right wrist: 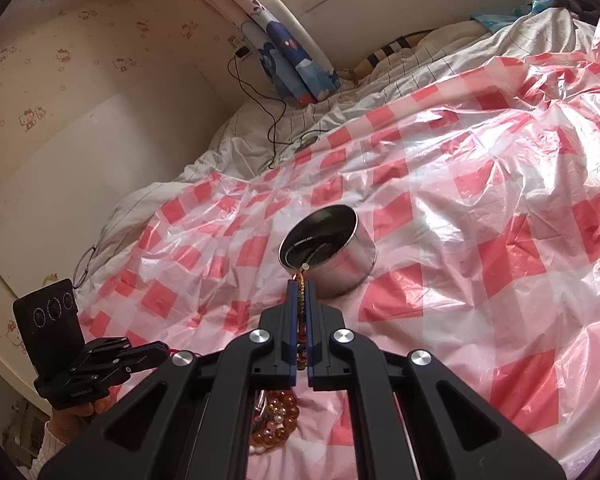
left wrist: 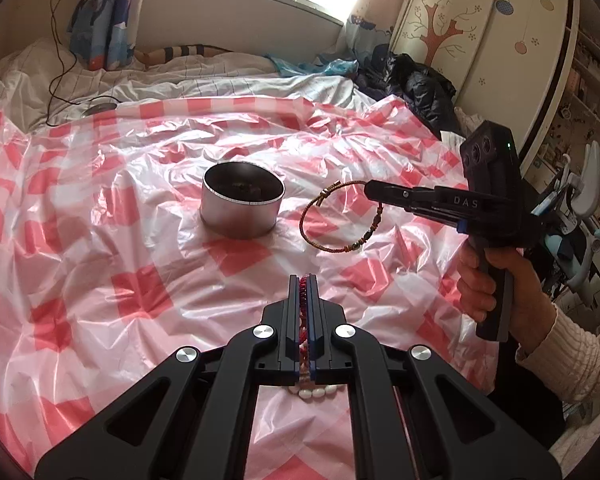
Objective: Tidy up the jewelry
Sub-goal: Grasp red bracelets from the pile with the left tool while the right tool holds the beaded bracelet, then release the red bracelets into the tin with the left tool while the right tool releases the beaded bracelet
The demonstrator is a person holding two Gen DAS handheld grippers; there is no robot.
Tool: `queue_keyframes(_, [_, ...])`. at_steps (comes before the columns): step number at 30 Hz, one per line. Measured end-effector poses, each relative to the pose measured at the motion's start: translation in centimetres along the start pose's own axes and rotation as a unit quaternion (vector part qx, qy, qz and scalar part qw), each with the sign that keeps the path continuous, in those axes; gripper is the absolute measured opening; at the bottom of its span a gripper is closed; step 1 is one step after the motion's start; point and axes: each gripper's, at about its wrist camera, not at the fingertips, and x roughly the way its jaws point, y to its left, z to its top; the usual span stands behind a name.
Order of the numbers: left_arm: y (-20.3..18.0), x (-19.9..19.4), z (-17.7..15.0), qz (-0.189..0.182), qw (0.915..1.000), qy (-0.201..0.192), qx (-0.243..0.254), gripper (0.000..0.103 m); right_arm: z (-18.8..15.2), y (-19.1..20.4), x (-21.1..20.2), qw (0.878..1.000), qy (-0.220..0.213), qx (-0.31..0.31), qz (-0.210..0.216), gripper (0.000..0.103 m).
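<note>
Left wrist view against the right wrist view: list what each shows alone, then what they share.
Left only: the whole cord bracelet hanging from the right claw, and white beads under the left claw, shut on a red bracelet.

Right only: amber beads on the sheet.

Both: the metal tin on the checkered sheet.

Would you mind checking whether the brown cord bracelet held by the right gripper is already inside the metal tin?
No, the brown cord bracelet hangs from the right gripper in the air beside the metal tin, outside its rim.
</note>
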Motion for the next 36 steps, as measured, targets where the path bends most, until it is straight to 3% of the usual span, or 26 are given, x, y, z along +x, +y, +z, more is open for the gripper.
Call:
queue_keyframes(6, [-0.8,1.0,4.1,0.003,0.9993,-0.035,-0.014,0.002,0.8,-1.0,-1.2,0.999,-0.028,0.025,0.006,0.004])
queue_keyframes(16, [0.1,7.8,10.6,0.032,0.9980,-0.045,-0.031,0.003,1.3,-1.9,-1.8,0.998,-0.038,0.043,0.003,0.004])
queue_keyframes(25, [3.7,13.0,10.6,0.029,0.9957,-0.024,-0.084,0.003,1.3,-2.4,-1.9,0.998,-0.036,0.058,0.014,0.004])
queue_keyframes(26, [4.1,13.8,10.4,0.042,0.9951,-0.012,-0.088,0.003,1.3,-2.5,-1.9,0.998,-0.036,0.058,0.015,0.004])
queue_keyframes(30, [4.8,16.9,9.3,0.161,0.9833,0.063,-0.055,0.004,1.2,-2.7,-1.6,0.997,-0.031,0.063,0.011,0.004])
queue_keyframes(32, [4.8,16.5,9.1,0.167,0.9824,0.068,-0.049,0.012,1.2,-2.8,-1.6,0.998,-0.029,0.064,0.008,0.004])
queue_keyframes(34, [4.8,15.1,9.1,0.156,0.9849,0.053,-0.053,0.031,1.2,-2.7,-1.5,0.998,-0.028,0.062,0.006,0.004])
queue_keyframes(35, [4.8,14.3,9.1,0.151,0.9857,0.045,-0.060,0.049,1.2,-2.6,-1.4,0.998,-0.028,0.061,0.005,0.004])
queue_keyframes(36, [4.7,13.3,9.0,0.156,0.9849,0.035,-0.068,0.060,1.1,-2.6,-1.3,0.998,-0.027,0.060,0.005,0.004])
